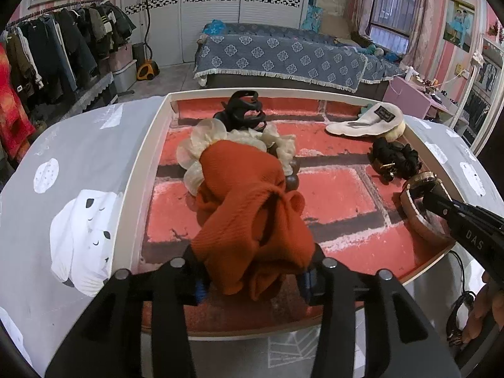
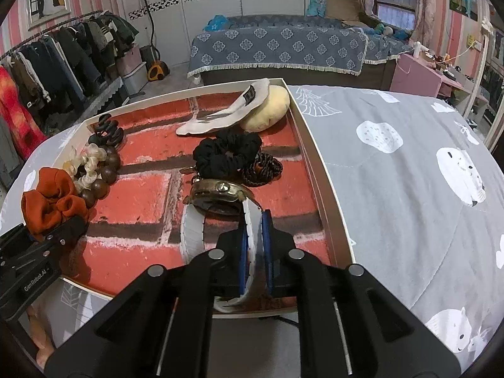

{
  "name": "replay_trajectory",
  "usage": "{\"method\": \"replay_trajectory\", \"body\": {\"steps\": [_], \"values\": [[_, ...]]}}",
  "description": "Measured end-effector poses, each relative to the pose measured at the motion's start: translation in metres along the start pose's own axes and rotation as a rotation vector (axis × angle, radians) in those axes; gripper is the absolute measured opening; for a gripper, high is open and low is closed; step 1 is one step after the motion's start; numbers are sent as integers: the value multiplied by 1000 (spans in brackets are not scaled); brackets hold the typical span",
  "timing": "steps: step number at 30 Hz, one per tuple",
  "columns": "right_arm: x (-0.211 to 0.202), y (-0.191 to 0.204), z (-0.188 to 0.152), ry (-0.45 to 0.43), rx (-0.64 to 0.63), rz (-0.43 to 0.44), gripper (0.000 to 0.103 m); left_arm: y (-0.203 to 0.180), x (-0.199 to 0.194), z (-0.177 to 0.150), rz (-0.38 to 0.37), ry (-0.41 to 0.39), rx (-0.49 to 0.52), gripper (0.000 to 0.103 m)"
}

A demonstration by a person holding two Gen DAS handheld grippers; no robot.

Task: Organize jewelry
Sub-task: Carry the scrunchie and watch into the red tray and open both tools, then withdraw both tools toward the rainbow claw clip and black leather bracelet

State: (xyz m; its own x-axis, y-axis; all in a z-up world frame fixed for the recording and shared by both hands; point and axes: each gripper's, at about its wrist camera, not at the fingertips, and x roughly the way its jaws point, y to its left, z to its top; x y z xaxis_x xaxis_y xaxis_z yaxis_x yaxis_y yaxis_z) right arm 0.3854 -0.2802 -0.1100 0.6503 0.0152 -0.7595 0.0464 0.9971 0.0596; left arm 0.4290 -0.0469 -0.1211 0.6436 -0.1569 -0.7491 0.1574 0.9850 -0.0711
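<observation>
The orange scrunchie [image 1: 249,220] lay in the white tray [image 1: 138,170], partly hiding the wooden beads [image 2: 104,170]. The left gripper [image 1: 255,278] stood partly open around it, maybe just touching. The right gripper [image 2: 254,252] stood slightly open around the watch [image 2: 220,195]'s white strap, whose end was hidden.

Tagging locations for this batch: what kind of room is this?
Most likely a bedroom: a bed under a blue patterned cover, a rack of hanging clothes, and white wardrobe doors behind.
</observation>
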Motion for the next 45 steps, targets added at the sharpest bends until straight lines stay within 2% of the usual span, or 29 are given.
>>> {"method": "replay_trajectory", "body": {"steps": [1, 3, 5, 9, 11, 15, 19, 25, 31, 45], "values": [[-1, 0, 0, -3, 1, 9, 23, 0, -1, 0, 0, -4, 0, 52], [-6, 1, 0, -22, -3, 19, 47, 0, -4, 0, -2, -13, 2, 61], [-14, 2, 0, -54, -18, 13, 57, -1, -8, -1, -10, -25, 10, 73], [-28, 4, 2, -123, -55, -22, 79, -2, -17, 1, -3, -52, 22, 80], [-36, 4, 3, -162, -66, -43, 85, -1, -21, 1, -5, -60, 17, 84], [-49, 2, 5, -213, -61, -61, 94, 0, -32, 4, 9, -87, 12, 87], [-60, 0, 5, -229, -55, -70, 97, 3, -50, 7, 25, -118, 2, 90], [-87, -13, -1, -231, -13, -63, 98, 17, -87, 7, 0, -145, -67, 93], [-105, -27, -21, -216, 37, -56, 98, 34, -118, -9, 29, -166, -72, 96], [-121, -56, -82, -114, 73, -98, 98, 92, -133, -78, 92, -55, -119, 96]]}}
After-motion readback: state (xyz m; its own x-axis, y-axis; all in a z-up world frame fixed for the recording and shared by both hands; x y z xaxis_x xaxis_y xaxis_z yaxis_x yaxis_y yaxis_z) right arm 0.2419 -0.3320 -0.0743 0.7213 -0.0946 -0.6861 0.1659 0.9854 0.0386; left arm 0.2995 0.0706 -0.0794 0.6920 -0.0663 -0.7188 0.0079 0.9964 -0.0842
